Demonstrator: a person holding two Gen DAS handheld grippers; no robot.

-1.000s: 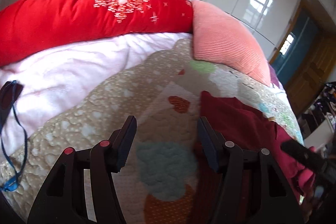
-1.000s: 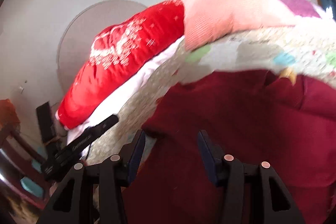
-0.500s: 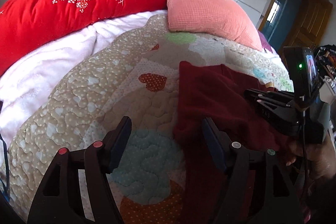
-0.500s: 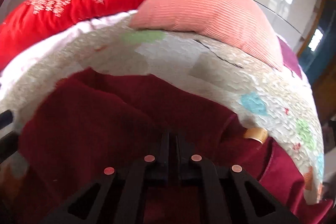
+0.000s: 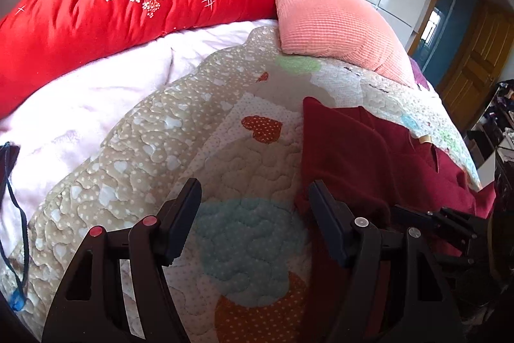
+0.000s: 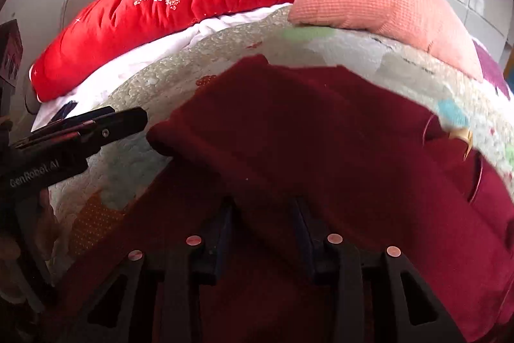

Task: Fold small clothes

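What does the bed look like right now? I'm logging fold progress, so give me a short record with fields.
surface: patchwork quilt over a bed
garment: dark red garment, partly folded, a doubled layer on top
left gripper: open over bare quilt, beside the garment's edge, holding nothing
right gripper: jaws just opened, fabric between them, pads not visibly pressing
behind: red quilt and pink pillow
fold status: not finished

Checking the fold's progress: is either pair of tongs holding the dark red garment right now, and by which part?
Nothing is held. The left tongs stand open beside the dark red garment; the right tongs, just reopening, straddle its cloth without pinching.
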